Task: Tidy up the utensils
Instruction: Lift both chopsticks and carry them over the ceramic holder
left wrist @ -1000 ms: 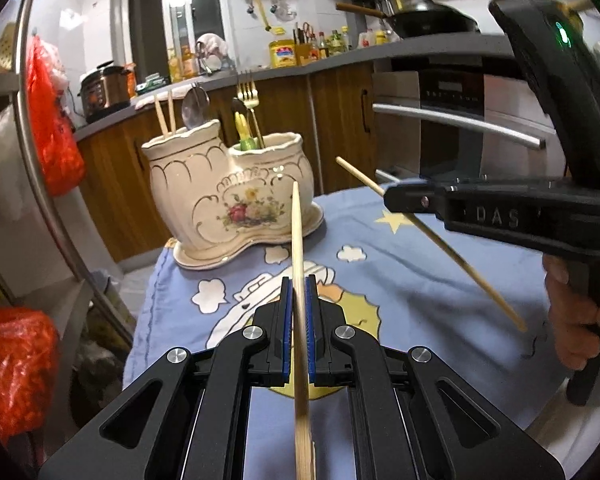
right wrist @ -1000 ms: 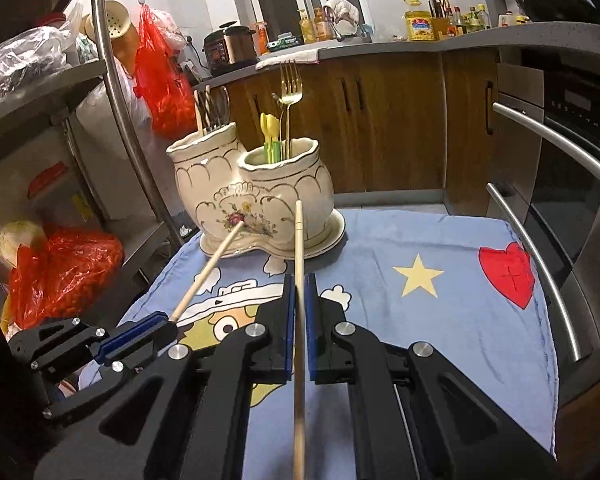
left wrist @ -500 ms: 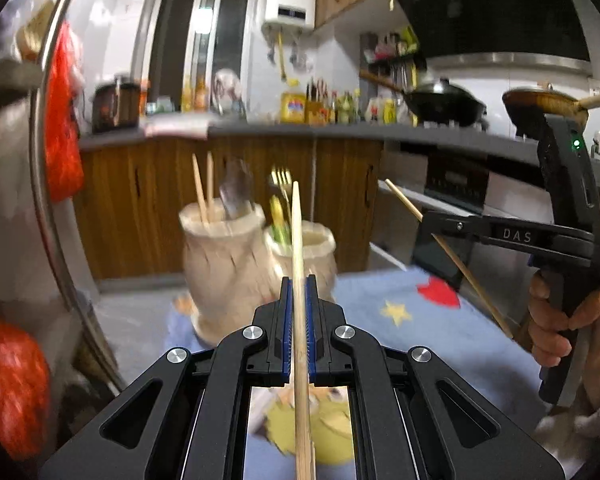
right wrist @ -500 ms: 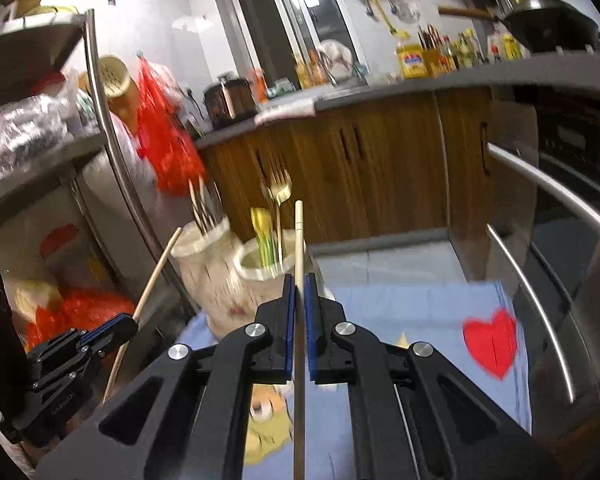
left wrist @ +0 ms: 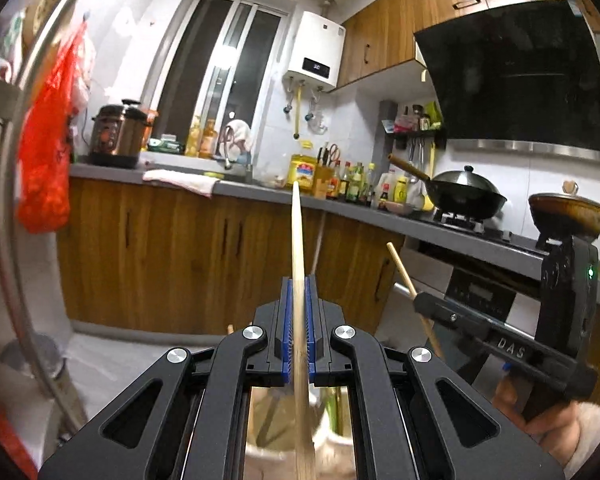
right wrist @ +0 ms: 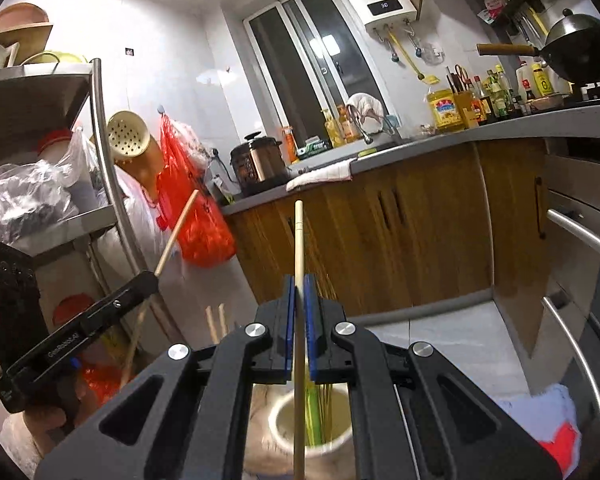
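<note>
Left wrist view: the left gripper (left wrist: 298, 328) is pinched tight on a chopstick (left wrist: 298, 248) standing nearly upright, with the ceramic holder (left wrist: 332, 446) blurry right below it, and the right gripper (right wrist: 298, 328) is clamped the same way on a second chopstick (right wrist: 298, 240) over the holder's right cup (right wrist: 342, 412). Looks like the drop-in step, so next each lower tip needs to get inside a rim. That right cup already has green utensils (right wrist: 314, 412) in it, so there's not much spare room there.
</note>
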`<state>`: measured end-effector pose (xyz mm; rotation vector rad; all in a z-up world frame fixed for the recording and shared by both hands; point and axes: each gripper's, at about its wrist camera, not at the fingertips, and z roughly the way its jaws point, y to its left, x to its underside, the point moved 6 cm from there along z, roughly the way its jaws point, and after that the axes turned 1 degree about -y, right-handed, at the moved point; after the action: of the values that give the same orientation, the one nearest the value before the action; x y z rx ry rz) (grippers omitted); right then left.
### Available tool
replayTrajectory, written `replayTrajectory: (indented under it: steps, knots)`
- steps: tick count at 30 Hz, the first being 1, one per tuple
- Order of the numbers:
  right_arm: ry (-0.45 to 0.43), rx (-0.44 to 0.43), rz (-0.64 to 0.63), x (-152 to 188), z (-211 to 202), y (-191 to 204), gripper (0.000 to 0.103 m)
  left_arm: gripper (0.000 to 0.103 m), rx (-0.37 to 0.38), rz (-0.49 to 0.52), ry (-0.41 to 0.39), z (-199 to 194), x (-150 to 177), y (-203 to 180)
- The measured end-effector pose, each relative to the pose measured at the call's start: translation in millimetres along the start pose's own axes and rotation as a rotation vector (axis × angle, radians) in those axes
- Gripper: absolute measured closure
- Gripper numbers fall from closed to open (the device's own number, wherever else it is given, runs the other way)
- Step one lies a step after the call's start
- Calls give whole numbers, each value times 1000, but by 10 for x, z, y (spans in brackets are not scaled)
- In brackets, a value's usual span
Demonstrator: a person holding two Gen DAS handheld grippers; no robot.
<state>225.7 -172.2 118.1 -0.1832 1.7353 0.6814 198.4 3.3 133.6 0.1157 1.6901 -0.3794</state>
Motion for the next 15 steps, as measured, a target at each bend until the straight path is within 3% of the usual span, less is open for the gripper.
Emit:
replayTrajectory:
  steps: [7,15]
  knots:
    - [-50,-6,19,33,332,-67,98,97,23,-48,-26,275,171,192]
    - [-105,42,39,127,544,-158,98,97,-4,-65,-73,407,302,313]
